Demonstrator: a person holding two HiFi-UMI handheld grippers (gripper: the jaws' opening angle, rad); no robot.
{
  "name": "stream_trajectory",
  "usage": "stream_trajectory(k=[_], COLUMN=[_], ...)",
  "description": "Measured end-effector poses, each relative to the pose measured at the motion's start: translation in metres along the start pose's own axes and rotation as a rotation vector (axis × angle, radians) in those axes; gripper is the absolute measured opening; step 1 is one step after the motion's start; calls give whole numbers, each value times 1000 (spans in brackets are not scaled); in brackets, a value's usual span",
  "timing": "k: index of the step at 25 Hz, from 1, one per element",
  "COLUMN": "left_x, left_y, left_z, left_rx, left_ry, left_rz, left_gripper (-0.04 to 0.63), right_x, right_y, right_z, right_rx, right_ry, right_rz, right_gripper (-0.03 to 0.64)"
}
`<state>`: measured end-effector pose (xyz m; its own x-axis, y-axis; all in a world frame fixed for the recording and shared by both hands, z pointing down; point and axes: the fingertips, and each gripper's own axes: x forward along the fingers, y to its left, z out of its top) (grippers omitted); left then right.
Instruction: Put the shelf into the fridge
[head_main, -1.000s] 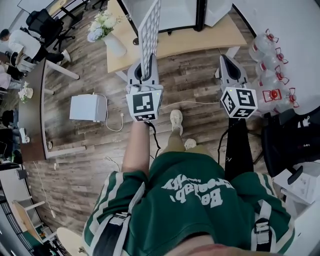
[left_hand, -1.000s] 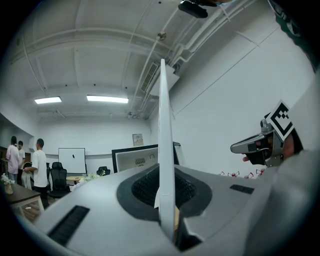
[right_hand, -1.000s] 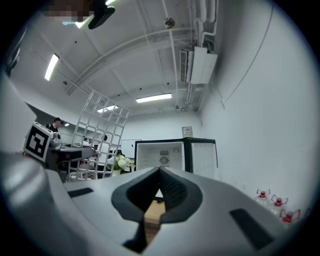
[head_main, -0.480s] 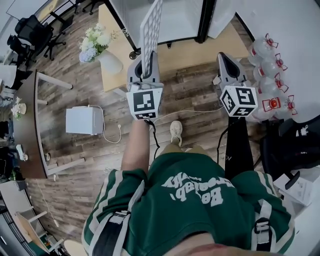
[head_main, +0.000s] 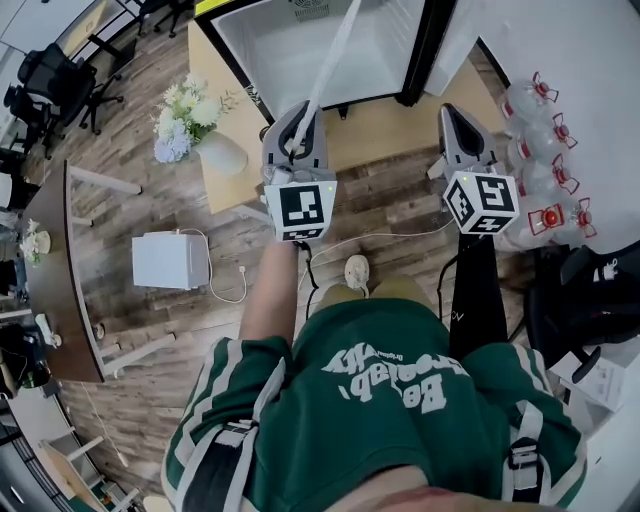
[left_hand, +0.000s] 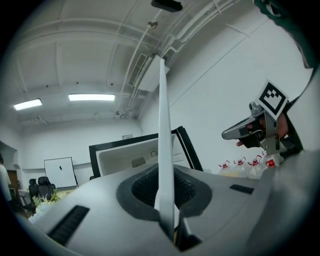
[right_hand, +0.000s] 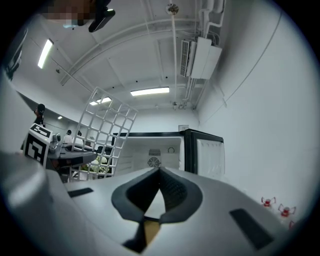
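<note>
The white wire shelf (head_main: 332, 55) stands upright in my left gripper (head_main: 303, 112), whose jaws are shut on its lower edge. In the left gripper view the shelf (left_hand: 162, 125) shows edge-on between the pads. The open fridge (head_main: 300, 45) with its white inside lies just ahead, and the shelf's top reaches in front of it. My right gripper (head_main: 452, 115) hovers to the right at the same height, shut with nothing in it. From the right gripper view the shelf's grid (right_hand: 106, 134) shows at the left, in front of the fridge (right_hand: 162, 150).
A vase of flowers (head_main: 195, 120) stands on a low wooden platform (head_main: 370, 130) before the fridge. A white box (head_main: 165, 260) with a cable lies on the floor at left. Water bottles (head_main: 540, 140) and a black bag (head_main: 590, 290) crowd the right wall.
The view has moved forward, so the fridge's open inside now shows at the top. The shelf leans to the right and is seen more edge-on. Both grippers keep their places.
</note>
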<state>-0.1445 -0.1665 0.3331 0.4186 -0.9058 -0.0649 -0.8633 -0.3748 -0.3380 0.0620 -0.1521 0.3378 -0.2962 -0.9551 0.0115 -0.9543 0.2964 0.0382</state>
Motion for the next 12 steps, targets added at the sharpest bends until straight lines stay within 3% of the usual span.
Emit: stream_trajectory(k=[12], left_x=[37], left_y=[-27], left_z=[6], left_rx=[387], left_ry=[75], left_rz=[7], left_gripper=[26], right_x=[32], right_y=[-31], right_z=[3], right_rx=[17], right_ry=[-12], right_rz=[14], right_gripper=[3])
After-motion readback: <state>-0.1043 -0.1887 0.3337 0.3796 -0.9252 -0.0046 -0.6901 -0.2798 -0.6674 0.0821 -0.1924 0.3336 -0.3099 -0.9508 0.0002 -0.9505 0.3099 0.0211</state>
